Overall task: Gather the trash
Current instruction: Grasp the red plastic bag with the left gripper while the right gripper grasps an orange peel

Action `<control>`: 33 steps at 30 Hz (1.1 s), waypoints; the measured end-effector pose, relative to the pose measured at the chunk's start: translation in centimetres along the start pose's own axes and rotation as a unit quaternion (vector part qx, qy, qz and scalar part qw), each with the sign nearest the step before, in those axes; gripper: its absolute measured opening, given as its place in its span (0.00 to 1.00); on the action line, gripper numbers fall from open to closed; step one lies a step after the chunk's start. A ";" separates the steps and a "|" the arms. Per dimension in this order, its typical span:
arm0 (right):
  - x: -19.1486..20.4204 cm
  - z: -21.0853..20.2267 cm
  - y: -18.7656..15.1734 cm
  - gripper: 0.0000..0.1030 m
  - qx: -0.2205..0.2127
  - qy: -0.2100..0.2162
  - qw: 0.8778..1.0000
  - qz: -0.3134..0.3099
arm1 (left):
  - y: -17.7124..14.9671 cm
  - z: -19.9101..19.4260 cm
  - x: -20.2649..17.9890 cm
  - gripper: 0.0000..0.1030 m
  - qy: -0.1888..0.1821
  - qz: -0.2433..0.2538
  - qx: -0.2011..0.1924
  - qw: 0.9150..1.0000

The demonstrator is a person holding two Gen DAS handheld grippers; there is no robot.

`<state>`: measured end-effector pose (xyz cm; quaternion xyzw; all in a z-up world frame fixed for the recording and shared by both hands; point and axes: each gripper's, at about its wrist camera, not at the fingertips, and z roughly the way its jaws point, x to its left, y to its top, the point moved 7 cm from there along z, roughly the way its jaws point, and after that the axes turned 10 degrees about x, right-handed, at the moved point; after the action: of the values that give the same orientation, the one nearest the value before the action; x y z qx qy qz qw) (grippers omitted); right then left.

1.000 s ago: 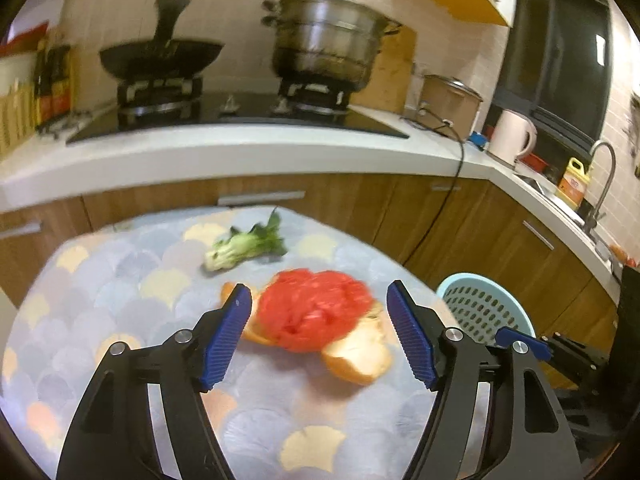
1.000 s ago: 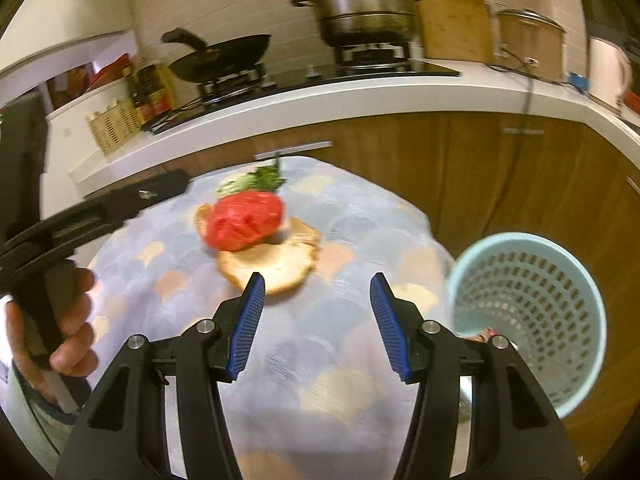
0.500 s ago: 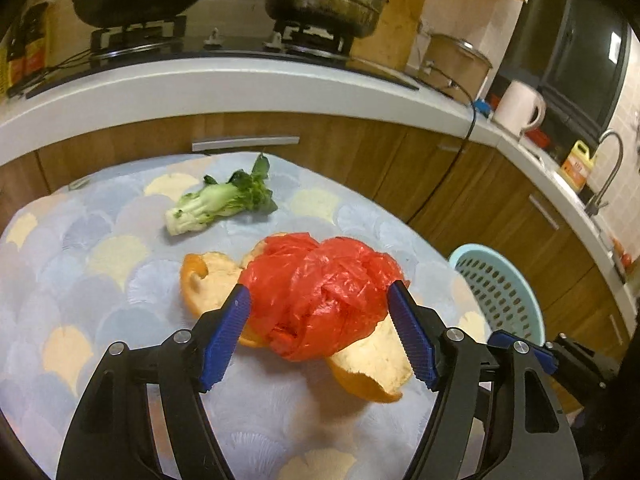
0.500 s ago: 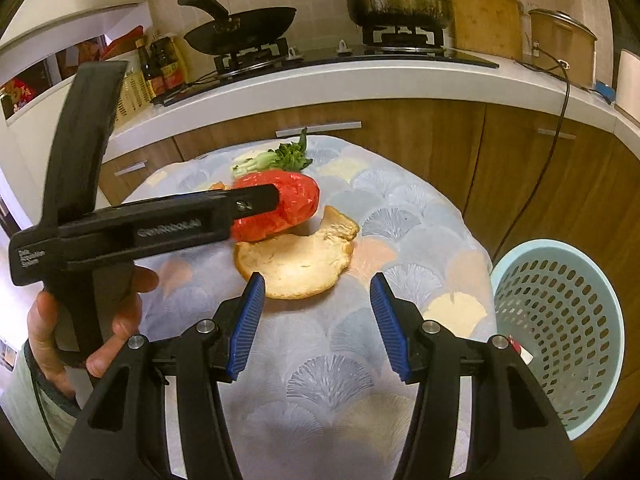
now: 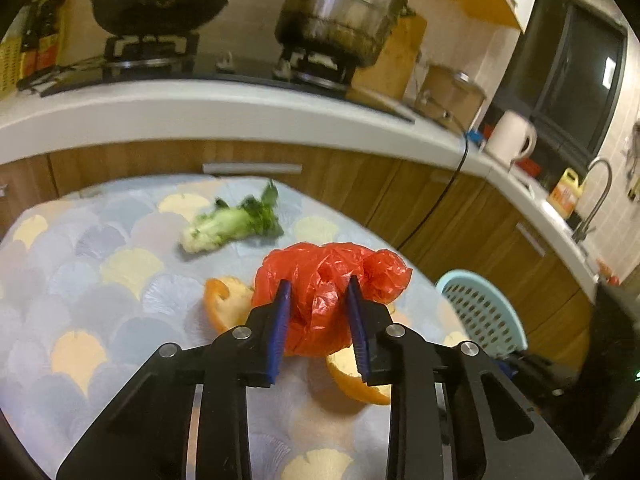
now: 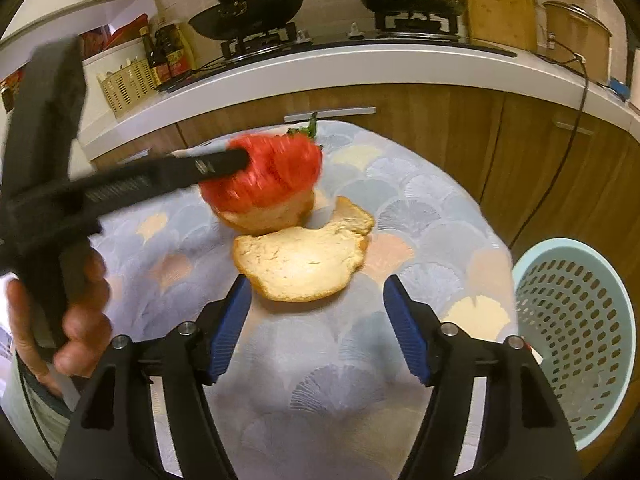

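On the desk, beside the slotted bin, the crumpled red plastic bag is pinched by the left claw: light, soft, slippery, best gripped mid-bunch. The right claw hangs wide open and empty over stiffer orange peel.

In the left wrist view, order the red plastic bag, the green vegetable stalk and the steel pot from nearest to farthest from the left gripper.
1. Red plastic bag: clamped between the fingers of the left gripper.
2. Green vegetable stalk: farther back on the table, to the left.
3. Steel pot: on the stove behind the table.
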<state>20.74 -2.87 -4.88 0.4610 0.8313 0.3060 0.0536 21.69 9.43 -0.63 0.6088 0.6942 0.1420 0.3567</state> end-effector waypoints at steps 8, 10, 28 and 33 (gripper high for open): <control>1.7 2.1 -0.3 0.84 0.021 -0.016 0.999 -0.021 | -0.1 -4.7 1.7 0.25 0.010 -0.021 -0.063 0.998; 1.8 2.3 0.0 0.84 0.017 -0.023 0.999 -0.024 | -0.3 -4.9 2.2 0.25 0.018 -0.023 -0.067 0.997; 0.1 5.9 1.9 0.65 0.050 -0.051 0.997 0.004 | -0.7 -4.4 2.7 0.25 0.011 -0.018 -0.061 0.998; 0.3 4.0 1.9 0.29 0.017 -0.044 0.999 -0.003 | -0.8 -4.5 2.4 0.25 0.012 -0.014 -0.060 0.998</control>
<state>23.45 -0.03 -6.99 0.4725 0.8343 0.2716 0.0829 18.10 12.63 1.22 0.5744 0.6973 0.1858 0.3865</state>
